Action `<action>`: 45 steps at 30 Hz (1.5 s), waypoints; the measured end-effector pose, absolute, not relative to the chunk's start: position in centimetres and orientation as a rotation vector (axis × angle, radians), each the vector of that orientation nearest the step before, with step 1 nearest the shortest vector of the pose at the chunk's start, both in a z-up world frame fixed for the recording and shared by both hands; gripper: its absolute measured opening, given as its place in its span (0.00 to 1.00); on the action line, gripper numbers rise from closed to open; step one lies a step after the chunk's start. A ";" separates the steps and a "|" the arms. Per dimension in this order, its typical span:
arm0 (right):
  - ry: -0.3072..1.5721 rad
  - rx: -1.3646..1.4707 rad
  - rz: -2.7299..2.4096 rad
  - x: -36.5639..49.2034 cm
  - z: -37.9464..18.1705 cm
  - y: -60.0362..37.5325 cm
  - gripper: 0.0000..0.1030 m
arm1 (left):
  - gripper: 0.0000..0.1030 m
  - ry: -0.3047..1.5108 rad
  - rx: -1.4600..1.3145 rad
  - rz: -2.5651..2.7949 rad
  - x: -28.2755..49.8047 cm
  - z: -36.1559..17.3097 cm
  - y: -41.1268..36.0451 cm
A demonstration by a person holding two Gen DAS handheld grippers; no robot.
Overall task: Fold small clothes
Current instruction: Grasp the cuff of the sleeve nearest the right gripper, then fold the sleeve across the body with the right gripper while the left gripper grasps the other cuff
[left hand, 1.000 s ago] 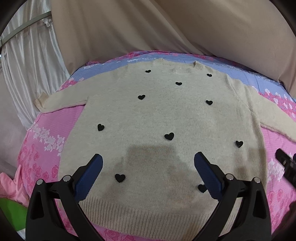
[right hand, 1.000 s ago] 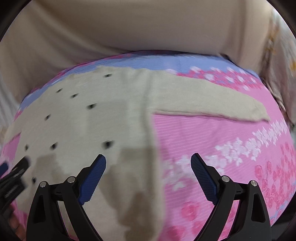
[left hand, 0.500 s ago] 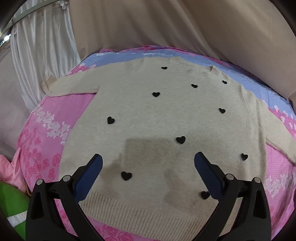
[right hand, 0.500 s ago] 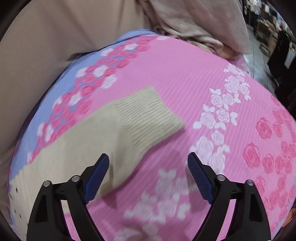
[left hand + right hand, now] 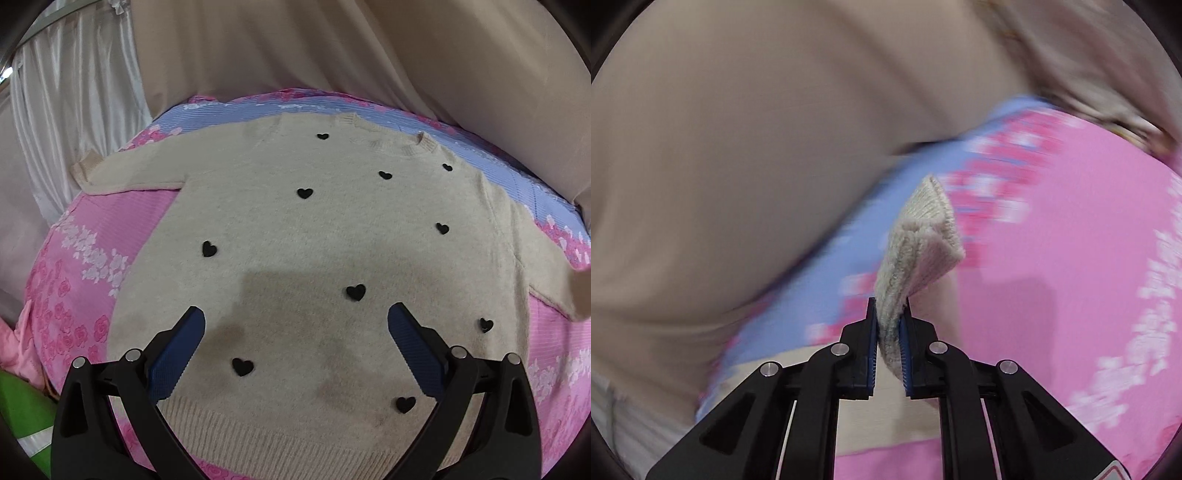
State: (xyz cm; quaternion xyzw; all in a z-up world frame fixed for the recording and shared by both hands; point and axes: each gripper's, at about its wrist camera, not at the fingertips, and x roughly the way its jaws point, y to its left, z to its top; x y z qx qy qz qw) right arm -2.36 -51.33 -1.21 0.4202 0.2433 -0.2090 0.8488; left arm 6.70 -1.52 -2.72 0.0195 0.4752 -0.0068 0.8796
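no legible writing. sweater [image 5: 332,251]: fuzzy beige knit, black heart patches, ribbed hem, flat on pink floral bedspread [image 5: 74,280]. left gripper [image 5: 295,347]: jaws wide, hovering. right gripper [image 5: 889,332]: clamped on ribbed sleeve cuff [image 5: 919,243], lifted.

A bed is taking up most of the room, and a pink bedspread [image 5: 85,295] printed with roses and white flowers is covering it, with a pale blue band [image 5: 517,177] running along the far edge. A wide beige drape [image 5: 332,48] is hanging in soft folds behind the bed. To the left, a white satin curtain [image 5: 74,110] is catching the light and shining. Something pink and something bright green [image 5: 22,413] are lying low beside the bed's left edge.
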 end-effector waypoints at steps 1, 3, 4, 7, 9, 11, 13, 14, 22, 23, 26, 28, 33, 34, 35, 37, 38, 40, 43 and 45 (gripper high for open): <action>0.513 0.865 -0.367 -0.3 0.2 -49.3 0.10 | 0.94 0.989 0.031 -0.024 6.9 -2.7 -1.4; 0.532 0.814 -0.204 4.9 2.9 -43.6 0.10 | 0.94 0.987 0.003 -0.043 7.5 -2.8 -0.9; 0.548 0.791 -0.135 7.4 3.7 -40.9 0.10 | 0.94 0.987 -0.010 -0.049 7.7 -2.8 -0.6; 0.631 0.714 0.045 15.6 4.2 -31.5 0.10 | 0.94 0.989 -0.054 -0.052 8.5 -3.0 0.9; 0.703 0.678 0.149 20.8 2.6 -25.0 0.14 | 0.94 0.989 -0.083 -0.047 9.1 -3.2 2.4; 0.795 0.622 0.218 24.5 0.1 -19.2 0.21 | 0.95 0.999 -0.111 -0.045 9.8 -3.4 3.7; 0.902 0.521 0.251 26.7 -2.8 -13.8 0.24 | 0.95 1.017 -0.148 -0.045 10.8 -3.9 5.4; 0.927 0.477 0.237 26.6 -3.6 -12.1 0.24 | 0.95 1.030 -0.168 -0.053 11.3 -4.1 6.2; 0.905 0.397 -0.143 13.7 -5.6 -16.0 0.52 | 0.95 1.091 -0.338 -0.143 19.4 -6.4 7.9; 0.935 0.388 -0.212 12.4 -6.3 -17.5 0.52 | 0.95 1.097 -0.331 -0.148 20.5 -6.8 7.2; 0.978 0.457 -0.390 8.1 -7.9 -22.2 0.52 | 0.95 1.128 -0.343 -0.174 24.2 -8.8 4.7; 0.992 0.504 -0.449 6.9 -9.0 -24.4 0.53 | 0.76 1.137 -0.367 -0.192 26.0 -9.7 3.7; 1.013 0.495 -0.481 7.8 -11.3 -25.9 0.52 | 0.09 1.132 -0.418 -0.231 28.8 -9.7 2.8; 1.003 0.496 -0.479 8.2 -11.3 -26.0 0.52 | 0.08 1.106 -0.441 -0.254 28.9 -8.9 3.3; 0.986 0.503 -0.472 8.6 -11.2 -26.0 0.52 | 0.08 1.082 -0.454 -0.257 29.1 -8.0 3.9; 0.950 0.507 -0.468 9.1 -11.2 -26.3 0.36 | 0.08 1.049 -0.448 -0.250 29.3 -6.9 4.7; 0.936 0.511 -0.471 9.3 -10.9 -26.4 0.25 | 0.08 1.029 -0.432 -0.232 29.4 -6.5 5.1; 0.926 0.541 -0.479 9.6 -11.2 -27.6 0.18 | 0.08 1.005 -0.405 -0.186 29.5 -6.4 6.3; 0.960 0.531 -0.470 10.3 -12.9 -28.4 0.18 | 0.09 1.097 -0.398 -0.181 30.3 -9.0 7.1; 0.958 0.537 -0.470 10.0 -12.7 -28.5 0.18 | 0.10 1.122 -0.321 -0.159 30.2 -10.6 6.6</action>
